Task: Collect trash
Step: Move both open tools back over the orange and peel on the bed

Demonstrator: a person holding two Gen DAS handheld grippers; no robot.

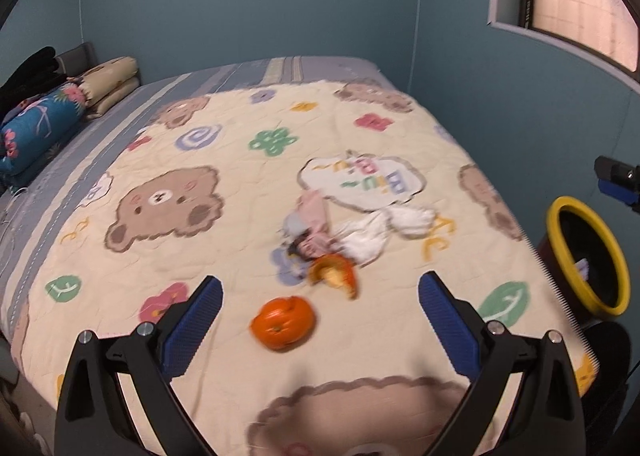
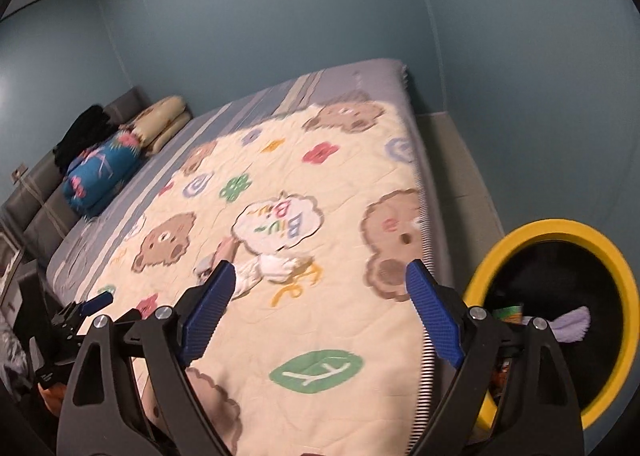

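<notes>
Blurred wrapper heap (image 1: 310,230) beside peel (image 1: 334,274); bin (image 2: 500,256) contents half hidden behind right tool (image 2: 318,276)

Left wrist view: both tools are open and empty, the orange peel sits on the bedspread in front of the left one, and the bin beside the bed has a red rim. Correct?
Not quite: the bin has a yellow rim, seen in both wrist views. The rest holds: the left tool and right tool are open and empty, and the orange peel lies on the bedspread before the left one.
</notes>
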